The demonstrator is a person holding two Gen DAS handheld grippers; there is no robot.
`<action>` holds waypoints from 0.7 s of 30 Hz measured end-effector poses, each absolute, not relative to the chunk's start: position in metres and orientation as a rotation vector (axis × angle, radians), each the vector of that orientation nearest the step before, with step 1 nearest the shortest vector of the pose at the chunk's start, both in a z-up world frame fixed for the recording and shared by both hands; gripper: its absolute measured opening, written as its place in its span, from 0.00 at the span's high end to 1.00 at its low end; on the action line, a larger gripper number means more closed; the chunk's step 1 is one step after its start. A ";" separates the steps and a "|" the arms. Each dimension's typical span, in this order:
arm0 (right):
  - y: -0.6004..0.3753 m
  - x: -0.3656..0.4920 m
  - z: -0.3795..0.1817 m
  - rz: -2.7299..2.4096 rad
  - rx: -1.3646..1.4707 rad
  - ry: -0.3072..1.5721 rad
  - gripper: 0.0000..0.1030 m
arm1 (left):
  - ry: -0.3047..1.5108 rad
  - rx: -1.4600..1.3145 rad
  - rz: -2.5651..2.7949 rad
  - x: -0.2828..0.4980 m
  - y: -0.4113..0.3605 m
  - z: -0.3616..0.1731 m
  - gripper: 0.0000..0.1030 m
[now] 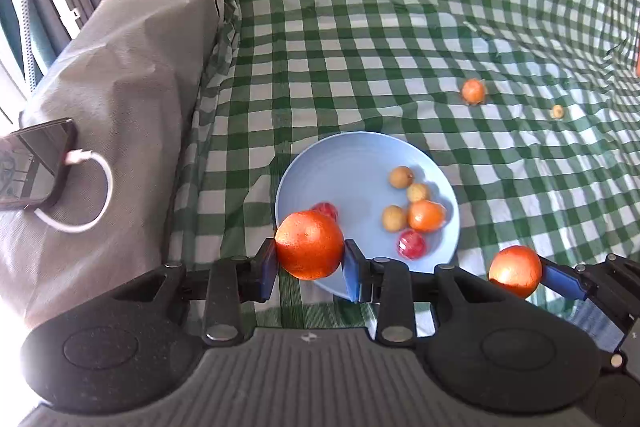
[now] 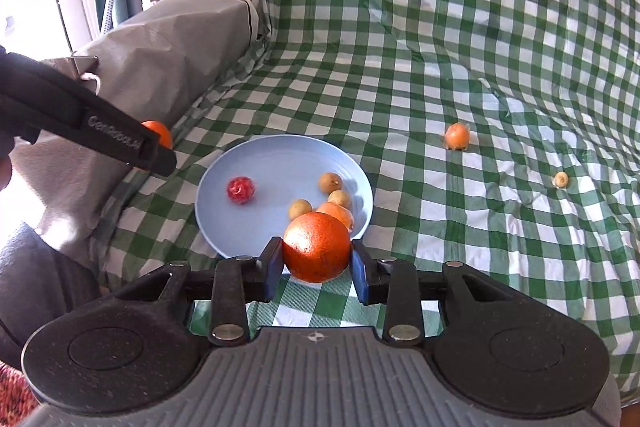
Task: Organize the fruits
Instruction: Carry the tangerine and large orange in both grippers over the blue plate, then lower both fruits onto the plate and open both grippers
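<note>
- Grey wrapping paper covers a long box (image 1: 120, 87), which is seen to the left of the blue plate (image 1: 344, 163), against the edge of the green-checked cloth (image 1: 360, 27).
- On top of that box, well left of the plate, a dark phone (image 1: 34, 163) is laid with a white cable (image 1: 86, 195) looped from its end.
- The left gripper (image 1: 310, 265) is held at the plate's near-left rim, and its blue pads (image 1: 269, 267) are clamped on a large orange (image 1: 310, 245).
- Just behind that orange, a small red fruit (image 2: 241, 189) is seen lying on the left part of the plate.
- On the right part of the plate three small tan fruits (image 1: 401, 177) are gathered around a small orange fruit (image 1: 426, 215), and a second red fruit (image 1: 412, 244) lies by the near rim.
- The right gripper (image 2: 316, 263) is held at the plate's near-right rim, its fingers pressed on a second large orange (image 2: 317, 247).
- Off the plate, to its far right on the cloth, a loose small orange fruit (image 1: 473, 91) is seen, well apart from the rim.
- Further right of the plate a single tan fruit (image 1: 557, 111) lies alone on the cloth.
</note>
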State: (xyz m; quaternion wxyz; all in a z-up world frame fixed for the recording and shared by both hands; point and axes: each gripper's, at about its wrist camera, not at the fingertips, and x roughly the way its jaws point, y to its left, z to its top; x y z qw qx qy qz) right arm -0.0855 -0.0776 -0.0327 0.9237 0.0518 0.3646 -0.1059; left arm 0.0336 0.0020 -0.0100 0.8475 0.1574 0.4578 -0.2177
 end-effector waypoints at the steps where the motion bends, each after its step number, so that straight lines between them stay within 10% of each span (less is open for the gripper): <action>1: -0.079 -0.080 -0.036 -0.215 0.108 0.756 0.64 | 0.967 0.336 -0.462 0.039 -0.001 -0.014 0.63; 21: -0.092 0.015 -0.086 -0.166 0.061 0.867 0.64 | 1.031 0.392 -0.430 0.110 -0.039 -0.083 0.63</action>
